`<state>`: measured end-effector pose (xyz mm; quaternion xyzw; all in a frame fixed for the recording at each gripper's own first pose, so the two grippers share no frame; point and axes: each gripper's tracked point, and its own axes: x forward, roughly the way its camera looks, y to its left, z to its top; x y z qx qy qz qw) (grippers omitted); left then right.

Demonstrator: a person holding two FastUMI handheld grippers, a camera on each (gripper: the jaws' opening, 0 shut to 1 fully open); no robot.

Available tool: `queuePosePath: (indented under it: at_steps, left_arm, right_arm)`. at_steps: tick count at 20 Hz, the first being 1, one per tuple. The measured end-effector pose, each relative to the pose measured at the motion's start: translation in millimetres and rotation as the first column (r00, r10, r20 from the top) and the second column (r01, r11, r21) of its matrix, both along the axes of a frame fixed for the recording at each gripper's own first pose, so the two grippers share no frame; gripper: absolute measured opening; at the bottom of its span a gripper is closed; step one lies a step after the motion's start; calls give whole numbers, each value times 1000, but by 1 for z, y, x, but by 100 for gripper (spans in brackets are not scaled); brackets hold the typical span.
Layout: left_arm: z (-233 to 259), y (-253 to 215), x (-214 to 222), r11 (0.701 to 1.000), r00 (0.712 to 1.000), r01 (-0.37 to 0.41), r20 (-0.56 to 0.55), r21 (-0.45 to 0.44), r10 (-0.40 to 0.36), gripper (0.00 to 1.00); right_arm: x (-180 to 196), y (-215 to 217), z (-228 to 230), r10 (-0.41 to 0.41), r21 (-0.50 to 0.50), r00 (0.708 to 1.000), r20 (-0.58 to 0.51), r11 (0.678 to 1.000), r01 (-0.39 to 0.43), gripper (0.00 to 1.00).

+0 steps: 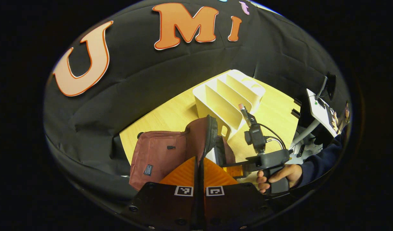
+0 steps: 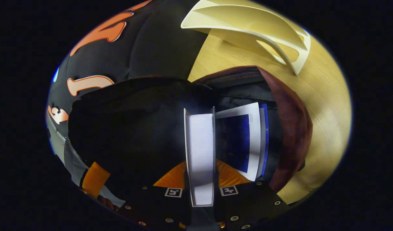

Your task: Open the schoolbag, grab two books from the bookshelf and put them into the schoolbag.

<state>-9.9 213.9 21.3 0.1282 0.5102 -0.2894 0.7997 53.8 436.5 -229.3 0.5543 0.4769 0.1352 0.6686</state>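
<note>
In the left gripper view our left gripper (image 1: 199,166) points at the bag (image 1: 158,154); its orange fingers (image 1: 183,175) lie pressed together on the dark zipper edge (image 1: 210,134) of the bag's flap, which runs up from between them. In the same view a hand (image 1: 279,176) in a dark sleeve (image 1: 321,160) holds the right gripper (image 1: 231,170) level, reaching in from the right toward the bag's mouth.

In the right gripper view our right gripper (image 2: 199,176) aims down into the open bag (image 2: 289,128); its fingers (image 2: 228,175) are parted about a book's width and clamp a white book (image 2: 199,154) edge-on between them; a second book (image 2: 244,138), blue and white, stands just beside it inside the bag.

The bag stands on the wooden table (image 1: 170,115); the cream shelf (image 1: 228,96) sits just behind it; bare table shows right of the bag.
</note>
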Motion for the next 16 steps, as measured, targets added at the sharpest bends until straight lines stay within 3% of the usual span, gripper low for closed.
queuePosePath:
  at_steps: [2,3,4,7,8,15,16]
  left_arm:
    - [-3,4,3,1000,1000,-3,4,15,3,0]
    - [-4,6,7,1000,1000,-9,5,21,9,0]
    - [-5,10,8,1000,1000,-17,6,21,17,0]
    - [-9,19,8,998,998,-57,-11,9,57,1]
    - [-10,19,10,998,998,-65,-9,5,65,1]
    - [-22,13,8,998,998,-59,3,36,59,1]
    - [-25,11,6,998,999,-54,4,46,54,7]
  right_arm:
    - [-7,4,-8,28,-20,998,-62,999,-30,31]
    - [-7,3,-8,19,-25,996,-84,999,-22,53]
    - [-2,0,-4,2,-23,997,-71,1000,-3,44]
    - [-6,-22,-1,-2,-76,994,-105,997,-6,76]
    - [-8,-27,-5,8,-103,994,-113,995,-19,97]
    - [-6,-89,14,35,-251,999,-21,967,-39,98]
    - [-4,-98,22,35,-266,999,9,964,-32,98]
